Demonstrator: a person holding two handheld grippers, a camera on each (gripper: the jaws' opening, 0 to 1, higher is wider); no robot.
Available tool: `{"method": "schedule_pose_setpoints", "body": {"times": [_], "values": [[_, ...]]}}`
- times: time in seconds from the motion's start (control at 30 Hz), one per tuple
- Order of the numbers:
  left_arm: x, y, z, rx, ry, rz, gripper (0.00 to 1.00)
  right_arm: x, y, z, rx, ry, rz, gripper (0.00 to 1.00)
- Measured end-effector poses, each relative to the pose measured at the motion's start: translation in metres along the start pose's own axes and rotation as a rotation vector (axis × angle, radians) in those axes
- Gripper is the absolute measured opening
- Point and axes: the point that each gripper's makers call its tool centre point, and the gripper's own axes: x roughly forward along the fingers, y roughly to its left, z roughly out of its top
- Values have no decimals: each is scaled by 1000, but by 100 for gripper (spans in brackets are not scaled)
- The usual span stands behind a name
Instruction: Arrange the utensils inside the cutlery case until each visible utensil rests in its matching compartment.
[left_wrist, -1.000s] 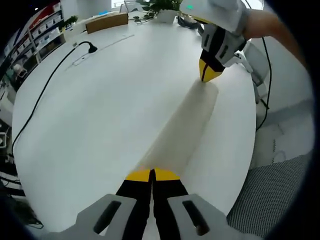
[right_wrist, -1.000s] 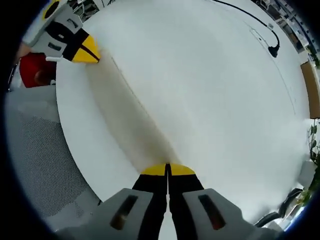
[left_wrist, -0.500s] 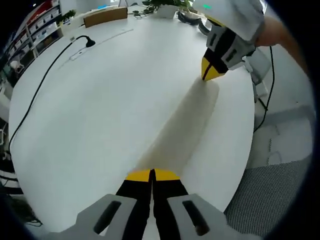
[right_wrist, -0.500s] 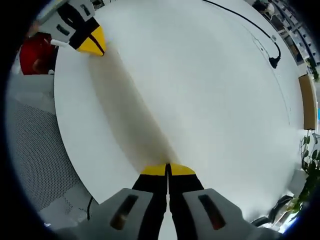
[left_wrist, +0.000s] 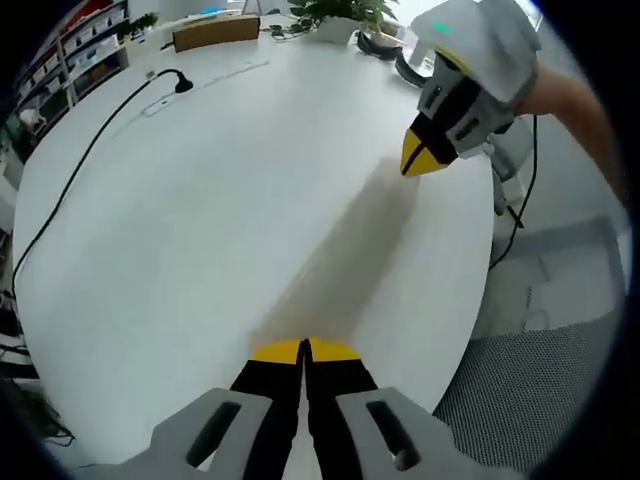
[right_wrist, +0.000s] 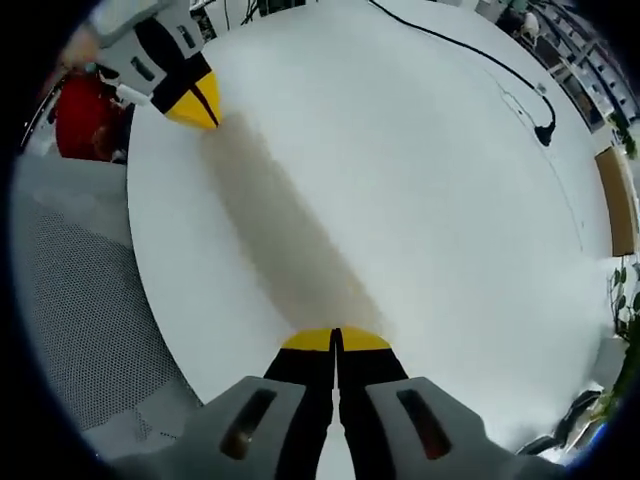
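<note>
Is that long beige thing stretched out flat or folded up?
Stretched out: the beige strip runs straight between the shut left gripper and right gripper. It is blurred, so what it is, cannot tell.

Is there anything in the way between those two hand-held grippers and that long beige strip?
Nothing visible. The left hand-held gripper and right hand-held gripper each meet one end of the beige strip with jaws shut; the black cable lies well aside.

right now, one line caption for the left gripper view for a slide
Both grippers, left and right, shut on the ends of a blurred beige strip above a white table.
</note>
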Motion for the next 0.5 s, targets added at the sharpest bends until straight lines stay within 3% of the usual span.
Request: {"method": "schedule_pose_setpoints", "body": {"times": [0.2,0.37,0.5], "values": [[8,-6,-8,9,47,-14,0,7,3,3,-26,18,-3,0],[7,-6,-7,-17,39,-22,0,7,2,3,7,27,-35,0],[8,-8,-7,25,73,-8,0,8,1,2,56,23,-36,0]]}}
